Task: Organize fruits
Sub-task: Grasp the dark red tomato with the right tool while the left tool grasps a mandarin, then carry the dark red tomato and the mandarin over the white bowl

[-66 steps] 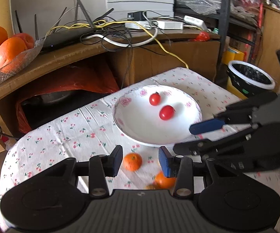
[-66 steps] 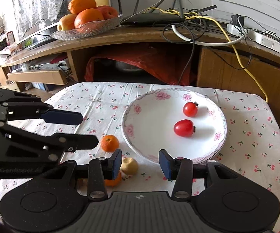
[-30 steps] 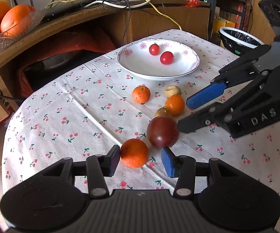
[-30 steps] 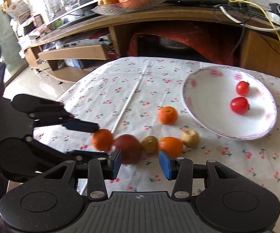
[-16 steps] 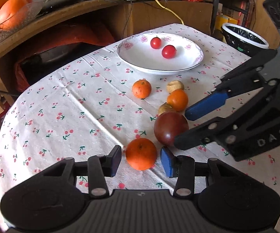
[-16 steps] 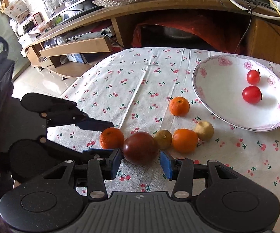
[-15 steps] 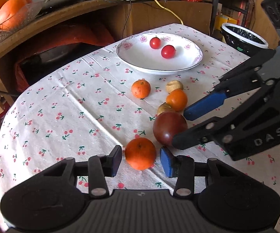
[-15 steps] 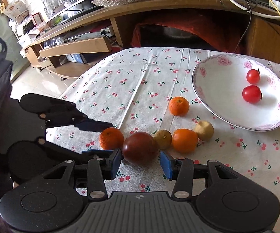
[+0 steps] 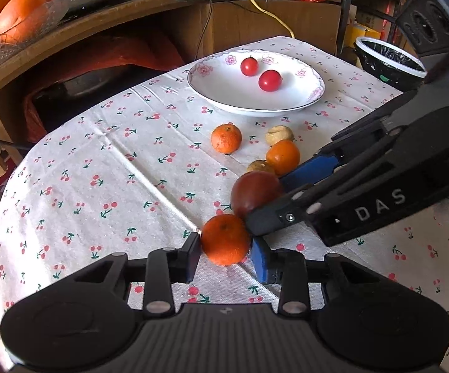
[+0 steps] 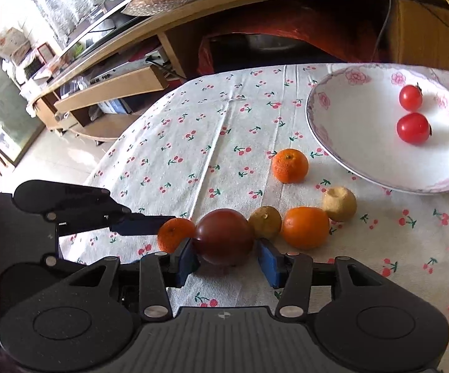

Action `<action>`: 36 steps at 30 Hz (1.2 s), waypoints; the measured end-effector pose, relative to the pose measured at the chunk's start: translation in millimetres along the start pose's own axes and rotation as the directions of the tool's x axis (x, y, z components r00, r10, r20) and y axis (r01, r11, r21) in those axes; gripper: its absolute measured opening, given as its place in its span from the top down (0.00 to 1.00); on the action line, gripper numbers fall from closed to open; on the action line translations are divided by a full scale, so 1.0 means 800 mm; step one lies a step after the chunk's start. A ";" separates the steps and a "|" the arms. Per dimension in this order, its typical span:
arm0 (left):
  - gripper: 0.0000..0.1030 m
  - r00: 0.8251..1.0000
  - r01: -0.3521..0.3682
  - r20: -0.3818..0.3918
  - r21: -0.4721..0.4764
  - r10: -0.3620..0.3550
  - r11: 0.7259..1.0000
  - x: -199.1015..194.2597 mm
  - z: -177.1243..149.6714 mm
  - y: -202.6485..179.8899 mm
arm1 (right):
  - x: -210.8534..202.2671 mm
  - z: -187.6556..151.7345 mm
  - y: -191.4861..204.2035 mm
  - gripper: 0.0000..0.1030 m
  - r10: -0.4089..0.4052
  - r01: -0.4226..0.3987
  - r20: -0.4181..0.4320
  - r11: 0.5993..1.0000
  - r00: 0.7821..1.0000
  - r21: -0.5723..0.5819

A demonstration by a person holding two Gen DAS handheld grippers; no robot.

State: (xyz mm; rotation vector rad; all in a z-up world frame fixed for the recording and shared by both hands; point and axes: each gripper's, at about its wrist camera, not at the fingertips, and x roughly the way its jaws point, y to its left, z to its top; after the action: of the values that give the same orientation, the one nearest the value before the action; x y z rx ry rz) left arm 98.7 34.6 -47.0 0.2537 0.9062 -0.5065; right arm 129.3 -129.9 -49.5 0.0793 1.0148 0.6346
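Seated between the pads of the left gripper (image 9: 226, 253), at six o'clock on the cherry-print tablecloth (image 9: 100, 168): the nearest mandarin (image 9: 226, 239), flanked closely on both sides; cannot tell whether clamped or only framed. Straddled by the right gripper (image 10: 226, 261), spread apart with a gap at its three-o'clock pad: the dark red fruit (image 10: 224, 236), touching that mandarin. Better to close each pair of pads squarely across the fruit's widest part, squeeze gently, then lift straight up one at a time, so as not to nudge the touching neighbour into a roll; judged destination, the flowered plate (image 9: 286, 108) at twelve o'clock. Counted: three mandarins, with the others (image 9: 226, 138) and (image 9: 282, 157) nearer the plate; one dark red fruit; two small brownish fruits (image 9: 279, 134) and (image 9: 260, 166); two cherry tomatoes (image 9: 269, 80) on one plate.
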 end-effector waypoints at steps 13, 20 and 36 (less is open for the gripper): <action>0.60 1.000 0.006 0.009 0.009 -0.006 1.000 -0.005 0.003 -0.004 | -0.028 -0.010 0.004 0.67 -0.058 0.058 -0.004 0.998 0.998 -0.022; 0.60 1.000 -0.007 0.002 -0.018 0.007 1.000 0.004 0.003 -0.003 | -0.046 -0.035 0.002 0.67 -0.147 0.146 -0.025 0.989 0.989 -0.016; 0.60 1.000 -0.029 -0.001 -0.003 0.029 1.000 0.012 0.012 -0.011 | -0.038 -0.031 -0.008 0.64 -0.172 0.172 0.016 0.985 0.985 -0.024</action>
State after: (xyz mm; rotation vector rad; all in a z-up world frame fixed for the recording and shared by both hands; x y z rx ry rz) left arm 105.3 19.8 -49.2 0.2637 0.9026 -0.4777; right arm 101.2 -156.4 -41.8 -0.0262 0.9881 0.4881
